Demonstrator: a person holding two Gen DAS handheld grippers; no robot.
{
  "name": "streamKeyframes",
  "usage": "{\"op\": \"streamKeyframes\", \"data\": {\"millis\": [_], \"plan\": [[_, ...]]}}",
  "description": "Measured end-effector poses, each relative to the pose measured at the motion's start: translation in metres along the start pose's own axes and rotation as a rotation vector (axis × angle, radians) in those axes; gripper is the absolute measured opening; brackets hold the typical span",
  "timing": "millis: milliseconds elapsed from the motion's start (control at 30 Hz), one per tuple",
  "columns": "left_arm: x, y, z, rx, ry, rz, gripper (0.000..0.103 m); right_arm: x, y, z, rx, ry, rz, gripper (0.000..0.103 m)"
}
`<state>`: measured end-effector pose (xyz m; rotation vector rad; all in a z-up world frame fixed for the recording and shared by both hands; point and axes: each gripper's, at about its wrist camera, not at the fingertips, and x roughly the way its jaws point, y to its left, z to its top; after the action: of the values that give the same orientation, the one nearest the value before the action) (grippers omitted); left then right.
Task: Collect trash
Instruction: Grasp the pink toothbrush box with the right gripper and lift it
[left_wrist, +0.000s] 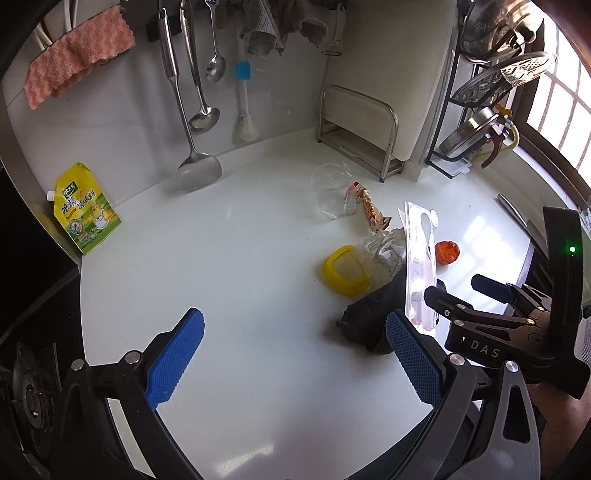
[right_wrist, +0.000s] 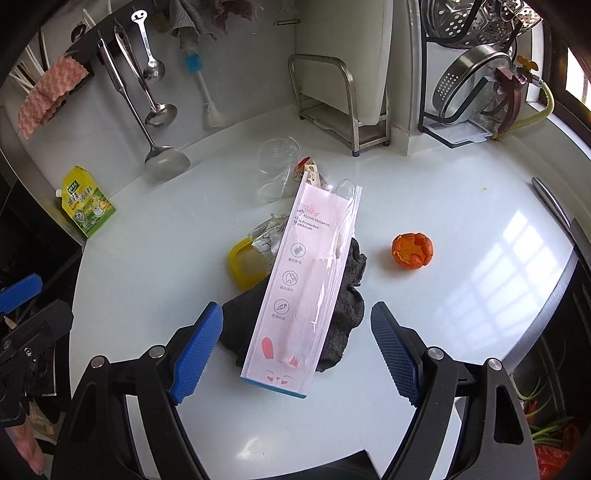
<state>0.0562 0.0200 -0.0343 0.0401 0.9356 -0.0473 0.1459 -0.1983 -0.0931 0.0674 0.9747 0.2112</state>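
**Toothbrush packet framed by the right tool, nothing yet gripped**

The right tool (right_wrist: 297, 349) is held wide open, with the long pink-and-clear toothbrush blister packet (right_wrist: 306, 280) lying between its blue pads; no contact is seen. The packet rests tilted across a dark grey crumpled cloth (right_wrist: 347, 310) on the white counter (right_wrist: 461, 295). The left tool (left_wrist: 295, 360) is also spread open and holds nothing.

Other trash is scattered behind: a yellow-rimmed plastic lid (right_wrist: 245, 267), a crumpled clear wrapper (right_wrist: 267, 234), a clear plastic cup (right_wrist: 277, 168) on its side, a printed snack wrapper (left_wrist: 371, 210) and an orange tangerine peel (right_wrist: 412, 250), well apart to the right.

The risks are judged as follows: the slick, thin packet could slip or buckle if pinched across its flat faces, and the cloth beneath could be caught along with it, being dragged off the counter or disturbing the lid just beside it
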Motion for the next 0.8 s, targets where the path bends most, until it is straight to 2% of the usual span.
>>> {"op": "streamKeyframes", "data": {"millis": [233,600,667,800], "plan": [[0.014,0.002,0.000,0.003,0.025,-0.005,0.097,0.034,-0.008,0.009,0.045,0.035,0.000,0.078],[0.025,0.022,-0.007,-0.030,0.053,0.015,0.097,0.056,-0.008,0.018,0.032,0.055,-0.003,0.077],[0.026,0.023,-0.009,-0.032,0.057,0.016,0.097,0.060,-0.010,0.018,0.030,0.064,0.020,0.057],[0.026,0.024,-0.011,-0.034,0.062,0.017,0.097,0.055,-0.011,0.020,0.030,0.041,0.031,0.056]]}}
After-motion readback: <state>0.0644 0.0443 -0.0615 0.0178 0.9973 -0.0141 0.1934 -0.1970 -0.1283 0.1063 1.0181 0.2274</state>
